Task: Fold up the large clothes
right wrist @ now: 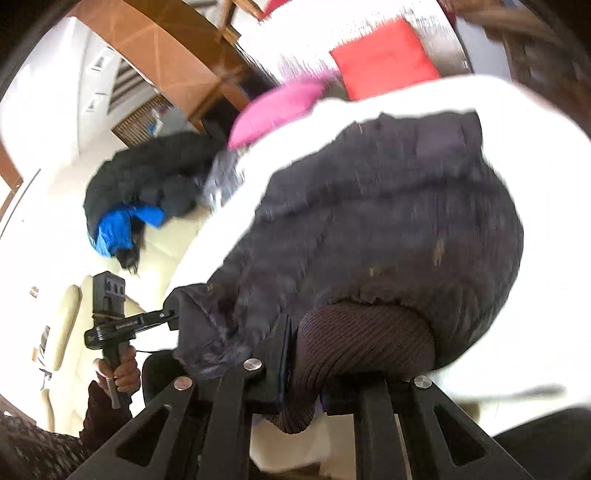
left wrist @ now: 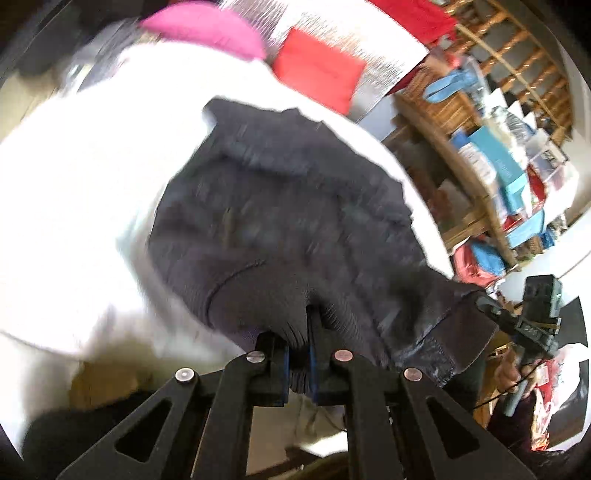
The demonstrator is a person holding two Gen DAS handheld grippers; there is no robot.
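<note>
The left gripper (left wrist: 309, 332) is closed tightly on the ribbed hem of a dark quilted jacket (left wrist: 280, 206), and the knitted band is seen pinched between its two black fingers. The right gripper (right wrist: 306, 354) is closed in the same way on another part of the ribbed band (the fabric bulges out between and below its fingers). The jacket is held by both grippers along its lower edge, and its padded body hangs and spreads away from them over a white sheet (left wrist: 74, 192) that covers the surface below. Both pictures are blurred, so the finer details of the cloth cannot be read.

In the left wrist view, the right gripper is seen at the far right edge, gripped by a hand (left wrist: 508, 373) around its handle. In the right wrist view, the left gripper is seen at the lower left, also held by a hand (right wrist: 123, 369) in a dark sleeve.

Beyond the jacket, a pink cushion (left wrist: 207, 29) and a red cushion (left wrist: 317, 70) lie at the far side of the sheet. A second dark garment with a blue lining (right wrist: 122, 225) is lying on a cream sofa (right wrist: 66, 325). Wooden shelves (left wrist: 491, 155) with boxes are seen at the right in the left wrist view.
</note>
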